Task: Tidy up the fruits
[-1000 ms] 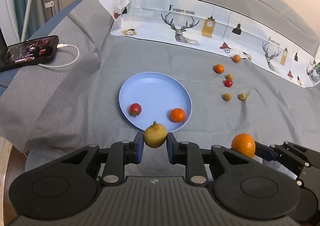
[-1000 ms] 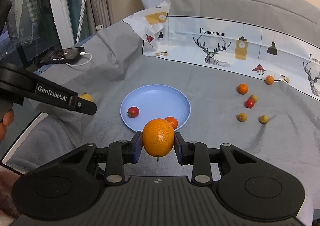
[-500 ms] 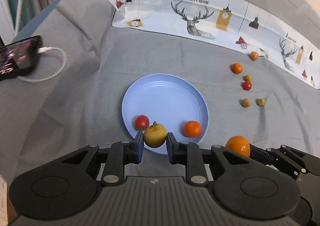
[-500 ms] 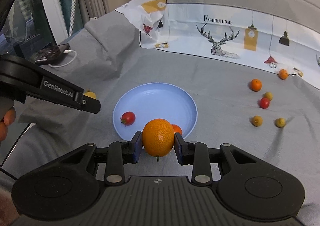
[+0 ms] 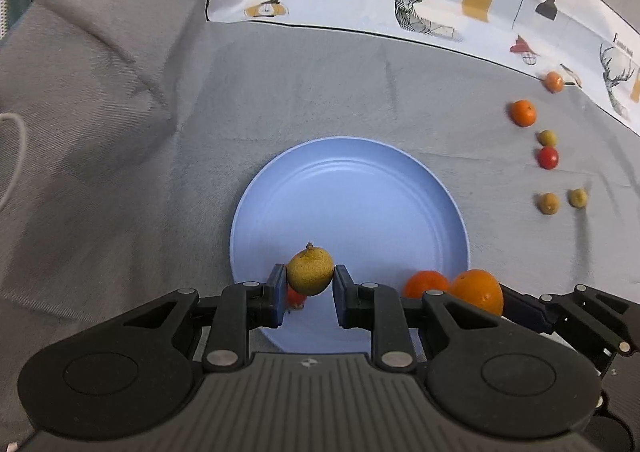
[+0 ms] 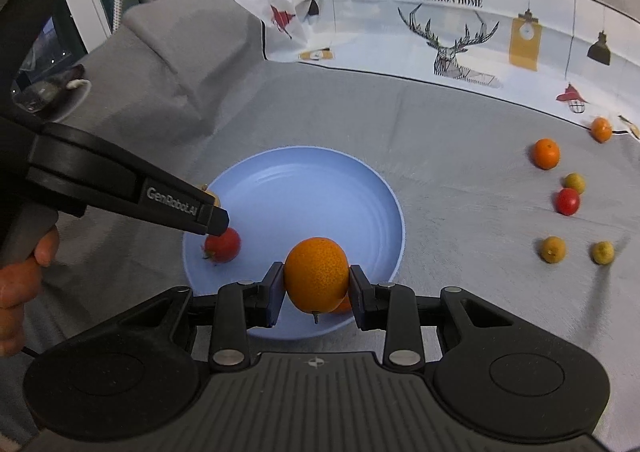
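Left wrist view: left gripper (image 5: 310,284) pinching yellow fruit (image 5: 310,271), lower centre frame, directly over blue plate (image 5: 348,188) near rim.

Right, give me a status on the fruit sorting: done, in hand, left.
Done: a red fruit and a small orange one lie on the blue plate.
In hand: the left gripper grips a yellow-green fruit and the right gripper a large orange, both over the plate's near edge.
Left: six small fruits sit on the grey cloth, right of the plate.
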Action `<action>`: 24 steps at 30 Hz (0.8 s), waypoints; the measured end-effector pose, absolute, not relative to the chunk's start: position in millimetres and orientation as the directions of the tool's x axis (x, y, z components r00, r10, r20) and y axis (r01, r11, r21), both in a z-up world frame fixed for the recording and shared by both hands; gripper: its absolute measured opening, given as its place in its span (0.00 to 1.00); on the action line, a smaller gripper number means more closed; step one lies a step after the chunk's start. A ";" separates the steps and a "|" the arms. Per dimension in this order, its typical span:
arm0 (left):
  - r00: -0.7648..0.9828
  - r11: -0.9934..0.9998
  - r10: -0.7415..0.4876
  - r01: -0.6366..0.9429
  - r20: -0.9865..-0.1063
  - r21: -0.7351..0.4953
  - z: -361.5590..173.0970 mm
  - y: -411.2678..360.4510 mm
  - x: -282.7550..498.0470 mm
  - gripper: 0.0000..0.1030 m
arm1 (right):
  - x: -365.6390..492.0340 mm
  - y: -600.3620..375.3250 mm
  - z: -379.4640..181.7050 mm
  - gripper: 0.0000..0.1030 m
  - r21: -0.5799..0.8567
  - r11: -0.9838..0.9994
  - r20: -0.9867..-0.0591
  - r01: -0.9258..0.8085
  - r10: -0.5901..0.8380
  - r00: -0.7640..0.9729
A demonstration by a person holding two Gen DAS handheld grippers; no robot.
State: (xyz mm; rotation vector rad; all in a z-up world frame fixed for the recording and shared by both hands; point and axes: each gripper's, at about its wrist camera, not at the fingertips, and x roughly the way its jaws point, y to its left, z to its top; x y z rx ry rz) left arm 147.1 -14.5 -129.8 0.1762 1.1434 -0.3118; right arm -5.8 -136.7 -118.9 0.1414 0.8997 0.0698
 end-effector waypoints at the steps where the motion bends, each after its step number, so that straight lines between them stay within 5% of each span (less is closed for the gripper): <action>1: 0.377 0.944 -0.148 0.330 -0.914 -0.017 -131.9 -15.8 150.6 0.26 | -2.2 -137.1 -121.5 0.34 0.150 0.989 -0.778 -0.002 0.119 0.616; 5: 0.381 0.943 -0.133 0.332 -0.915 0.001 -134.2 -17.7 158.9 0.26 | 10.6 -134.4 -129.2 0.34 0.140 0.990 -0.785 -0.011 0.118 0.608; 6: 0.386 0.942 -0.134 0.336 -0.913 0.004 -132.6 -18.6 159.6 0.35 | 14.4 -133.2 -130.3 0.35 0.135 0.991 -0.783 -0.018 0.118 0.611; 7: 0.401 0.938 -0.140 0.346 -0.905 0.008 -128.4 -19.0 159.4 0.60 | 17.6 -132.9 -130.5 0.35 0.135 0.991 -0.781 -0.023 0.120 0.613; 8: 0.428 0.938 -0.146 0.347 -0.892 0.012 -121.8 -18.7 157.1 0.75 | 20.8 -132.6 -129.4 0.37 0.137 0.990 -0.775 -0.027 0.124 0.620; 9: 0.459 0.939 -0.152 0.343 -0.876 0.017 -114.6 -17.8 153.7 0.96 | 23.2 -132.1 -127.5 0.47 0.136 0.990 -0.772 -0.033 0.126 0.623; 10: 0.484 0.940 -0.156 0.342 -0.861 0.022 -108.2 -16.7 150.3 1.00 | 24.4 -132.2 -125.0 0.61 0.132 0.991 -0.771 -0.032 0.123 0.625; 11: 0.522 0.938 -0.160 0.345 -0.838 0.035 -97.7 -13.7 142.5 1.00 | 23.1 -132.3 -120.6 0.73 0.126 0.992 -0.766 -0.026 0.114 0.633; 13: 0.527 0.932 -0.156 0.358 -0.836 0.052 -88.5 -10.6 132.0 1.00 | 16.7 -133.8 -112.9 0.81 0.126 0.992 -0.758 -0.020 0.109 0.643; 24: 0.488 0.961 -0.099 0.272 -0.867 0.044 -70.1 43.4 41.2 1.00 | -80.0 -122.0 -83.6 0.89 0.125 0.992 -0.789 0.018 0.089 0.607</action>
